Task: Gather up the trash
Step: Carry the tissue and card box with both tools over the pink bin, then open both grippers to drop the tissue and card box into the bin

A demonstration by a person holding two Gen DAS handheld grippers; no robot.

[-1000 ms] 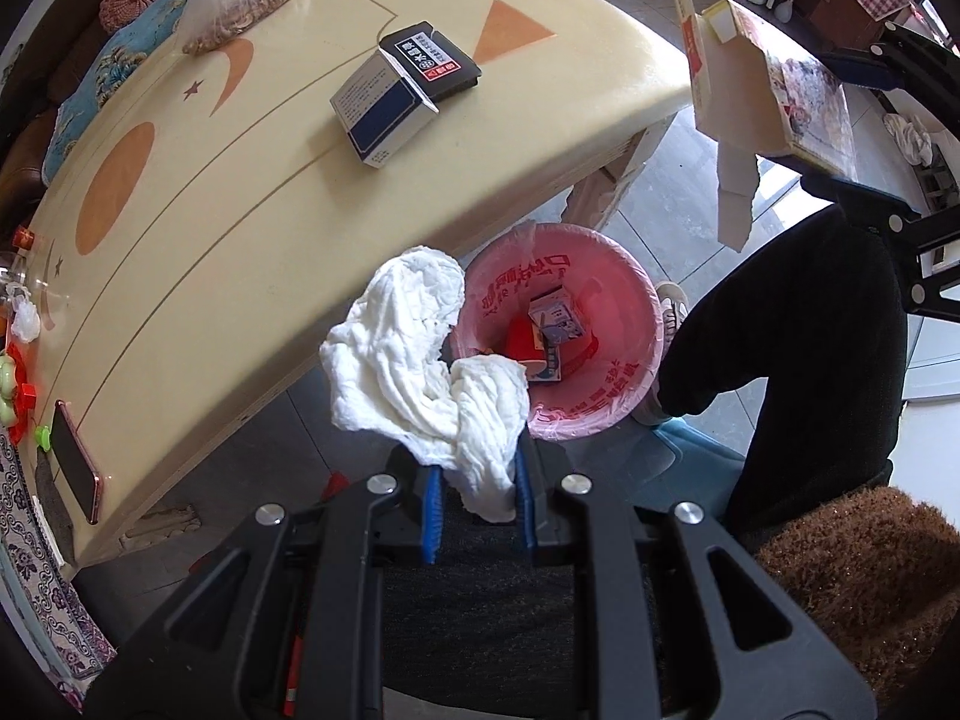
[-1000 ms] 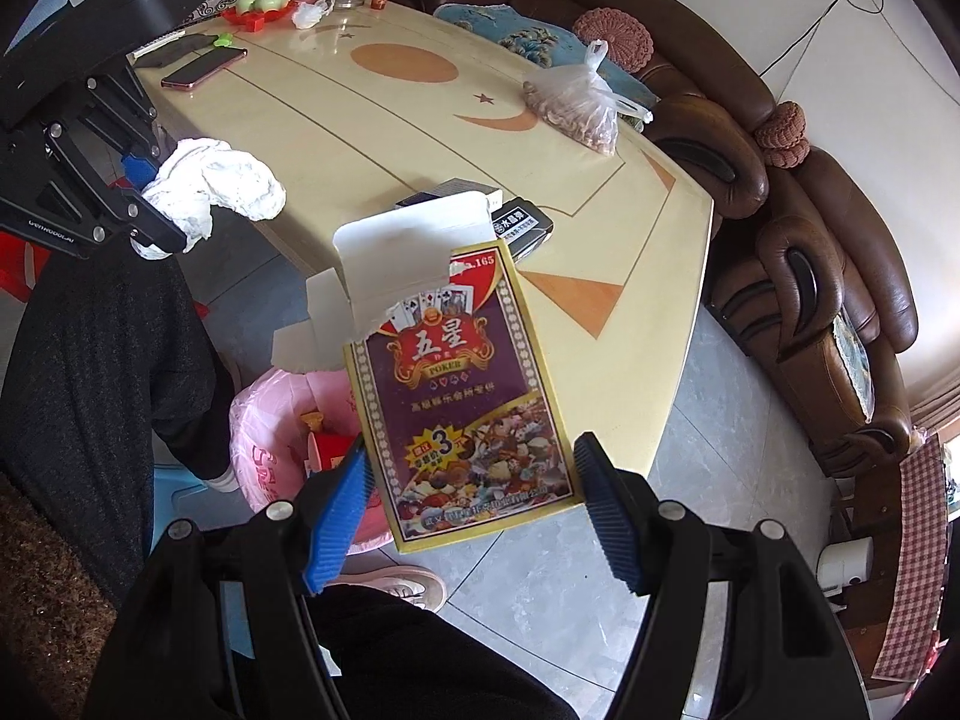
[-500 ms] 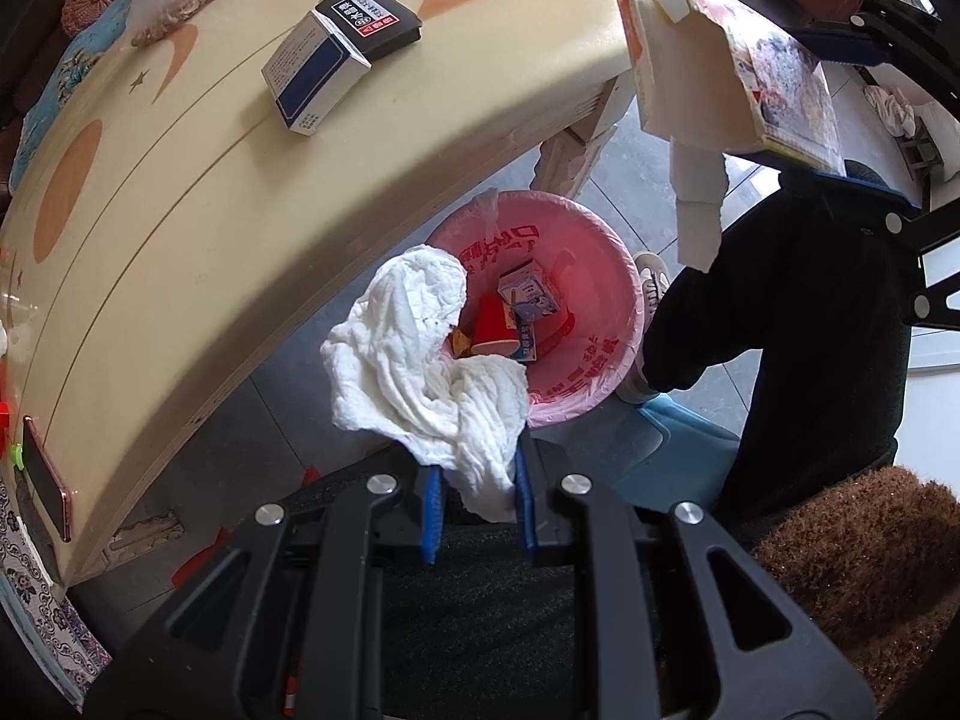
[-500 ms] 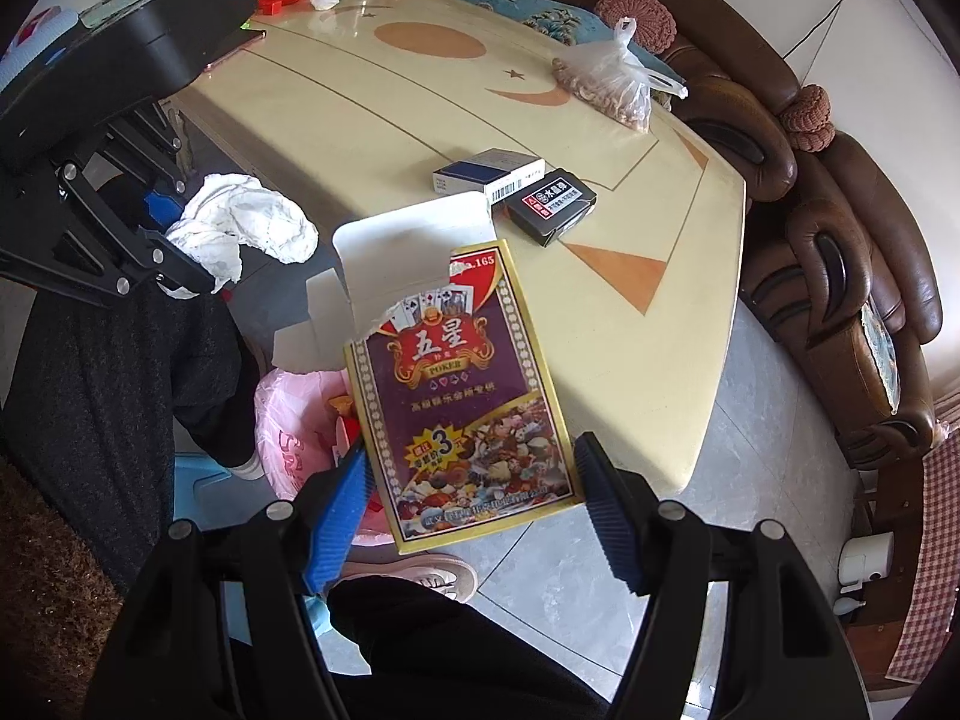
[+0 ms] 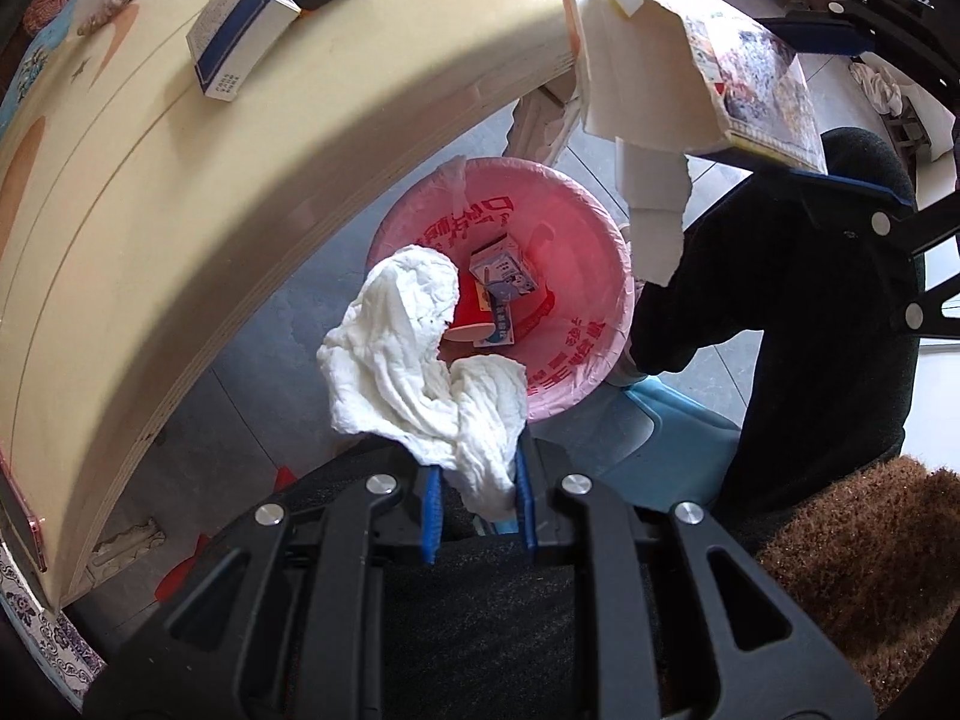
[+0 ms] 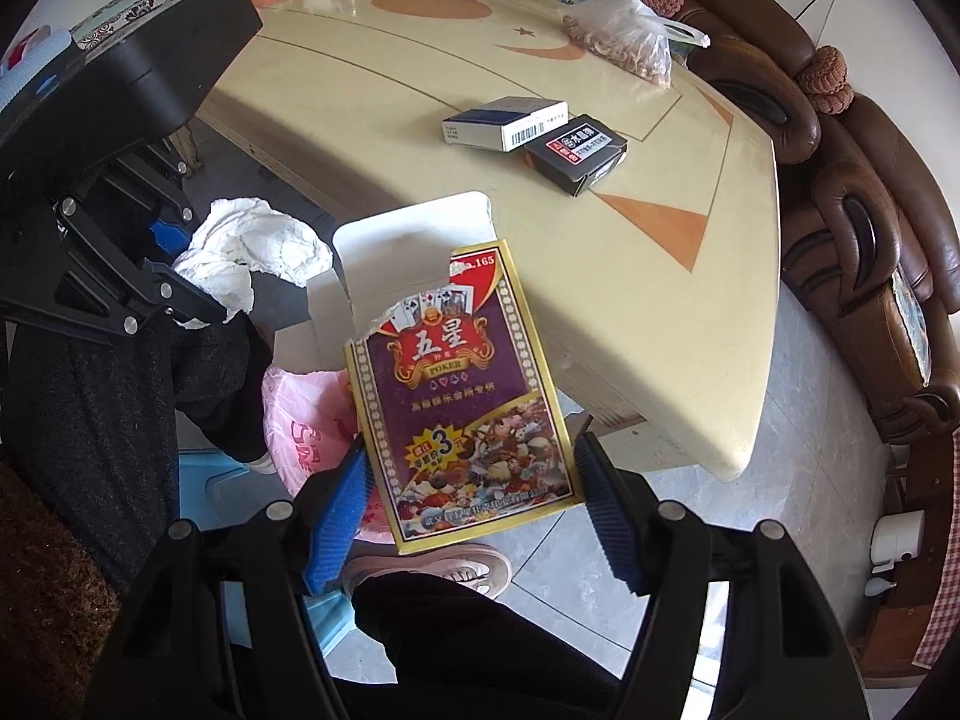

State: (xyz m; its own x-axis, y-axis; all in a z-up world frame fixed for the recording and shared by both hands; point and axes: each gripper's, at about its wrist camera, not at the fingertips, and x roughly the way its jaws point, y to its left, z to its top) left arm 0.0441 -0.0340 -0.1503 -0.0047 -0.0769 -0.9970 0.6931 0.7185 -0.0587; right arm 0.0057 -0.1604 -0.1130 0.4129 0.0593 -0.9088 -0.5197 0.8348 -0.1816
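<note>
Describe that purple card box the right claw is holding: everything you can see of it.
The card box is a flat cardboard carton, purple with a yellow border, printed with "POKER", playing cards, Chinese characters and a big "3". Its top is torn open, and white flaps stand up and hang loose. The right claw grips its lower end between blue pads, one on each side edge. It is held in the air, tilted, beside the table's edge and above the pink-lined bin. Whether anything is inside cannot be seen.
</note>
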